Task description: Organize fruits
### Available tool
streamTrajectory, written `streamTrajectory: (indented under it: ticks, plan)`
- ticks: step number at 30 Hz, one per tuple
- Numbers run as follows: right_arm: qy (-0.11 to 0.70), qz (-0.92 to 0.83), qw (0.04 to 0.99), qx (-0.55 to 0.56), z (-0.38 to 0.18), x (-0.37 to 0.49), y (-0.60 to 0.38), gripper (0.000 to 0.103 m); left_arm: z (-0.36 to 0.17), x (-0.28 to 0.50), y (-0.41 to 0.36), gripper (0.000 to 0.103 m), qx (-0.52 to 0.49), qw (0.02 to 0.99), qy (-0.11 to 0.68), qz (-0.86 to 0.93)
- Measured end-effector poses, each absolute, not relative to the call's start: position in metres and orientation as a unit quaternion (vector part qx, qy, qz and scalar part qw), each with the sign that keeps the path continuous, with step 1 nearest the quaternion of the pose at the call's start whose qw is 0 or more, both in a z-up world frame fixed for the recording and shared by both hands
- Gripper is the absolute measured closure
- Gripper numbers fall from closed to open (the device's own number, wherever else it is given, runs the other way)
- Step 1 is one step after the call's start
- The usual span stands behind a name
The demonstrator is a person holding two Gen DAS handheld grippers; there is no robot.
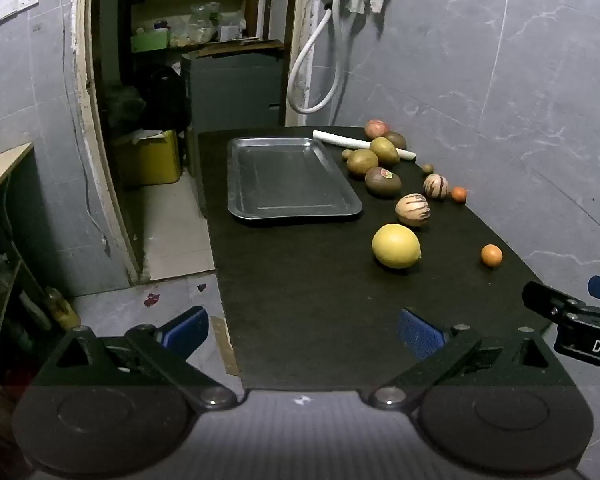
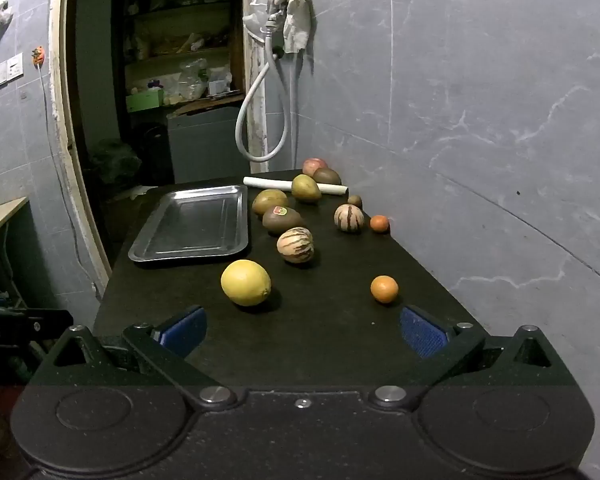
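Note:
An empty metal tray (image 1: pixel 260 212) (image 2: pixel 148 254) lies on the black table. To its right lie several fruits: a yellow lemon (image 1: pixel 396 245) (image 2: pixel 245 282), two striped melons (image 1: pixel 412 210) (image 2: pixel 295 245), a stickered brown kiwi (image 1: pixel 383 182) (image 2: pixel 283 220), small oranges (image 1: pixel 491 255) (image 2: pixel 384 289), and green-brown fruits further back. My left gripper (image 1: pixel 302 330) is open and empty over the table's near left edge. My right gripper (image 2: pixel 302 330) is open and empty, near the lemon and the closest orange; it also shows at the right edge of the left wrist view (image 1: pixel 572 312).
A white roll (image 1: pixel 362 144) (image 2: pixel 296 185) lies at the table's (image 1: pixel 300 280) far end. A tiled wall runs along the right. A doorway with shelves, a grey cabinet and a hanging white hose (image 1: pixel 312 72) is behind. The floor drops off to the left.

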State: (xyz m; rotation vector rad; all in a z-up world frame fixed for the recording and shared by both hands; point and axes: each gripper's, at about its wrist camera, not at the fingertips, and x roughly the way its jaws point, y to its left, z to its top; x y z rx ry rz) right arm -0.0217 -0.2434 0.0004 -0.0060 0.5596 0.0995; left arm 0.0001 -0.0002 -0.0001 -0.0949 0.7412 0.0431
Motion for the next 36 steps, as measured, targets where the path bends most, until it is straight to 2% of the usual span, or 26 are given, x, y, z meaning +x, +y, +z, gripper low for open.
streamTrajectory:
  ticks: [36]
  plan:
    - [0.278, 0.048, 0.959, -0.004, 0.0, -0.018, -0.243, 0.0, -0.006, 0.004, 0.005, 0.001, -0.067, 0.925, 0.373, 0.016]
